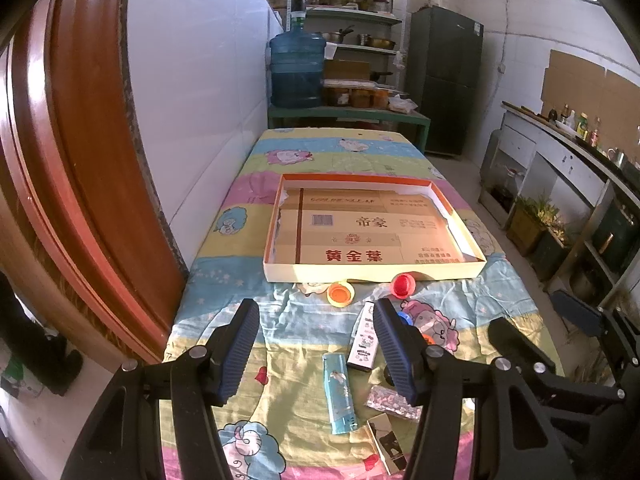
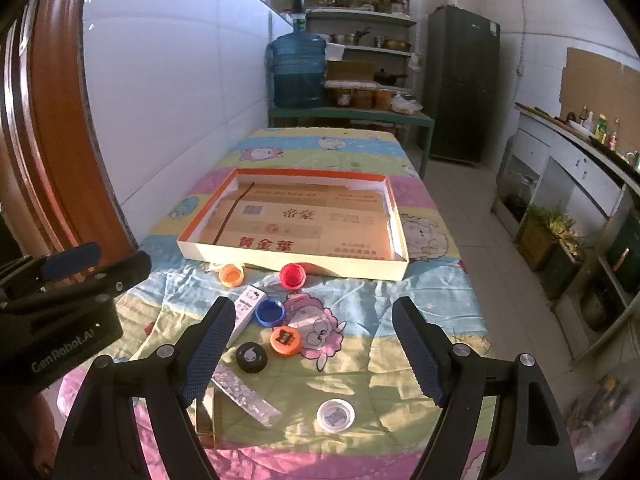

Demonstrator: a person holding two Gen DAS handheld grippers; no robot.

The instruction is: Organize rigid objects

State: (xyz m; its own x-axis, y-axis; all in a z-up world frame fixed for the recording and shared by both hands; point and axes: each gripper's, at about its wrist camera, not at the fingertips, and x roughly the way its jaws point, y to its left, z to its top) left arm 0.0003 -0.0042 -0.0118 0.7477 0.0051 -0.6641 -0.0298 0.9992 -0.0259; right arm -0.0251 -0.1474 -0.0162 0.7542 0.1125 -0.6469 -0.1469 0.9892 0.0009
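- So both tools were hanging over the near end of the surface (image 1: pixel 280 316), the one with the cartoon sheep cloth, neither one gripping anything.
- Left tool (image 1: pixel 316 344) had its jaws spread wide, nothing between the pads except cloth. Right tool (image 2: pixel 314 350) was just as wide, also empty.
- The shallow tray (image 1: pixel 376 276) sat in the middle of both frames, beyond all the loose stuff and still with nothing in it. I'd guess that's where everything was meant to end up.
- What mattered for the next grab, as I read it: in the left view the blue lighter (image 1: pixel 339 394) lay just below and right of the gap between the left tool's fingers, long axis running roughly up and down the frame, so pointing toward the tray. Jaws across its narrow width looked like the easy way in.
- The white stick with the cartoon print (image 1: pixel 363 338) lay right beside it, tucked against the left tool's right finger and tilted a bit.
- The caps were more the right tool's thing: the blue cap (image 2: pixel 270 312), orange cap (image 2: pixel 285 341) and black cap (image 2: pixel 251 357) clustered by its left finger, and the white cap (image 2: pixel 335 415) sat low in frame between the fingers.
- The red cap (image 2: pixel 292 276) and another orange one (image 2: pixel 231 274) sat just short of the tray's front wall.
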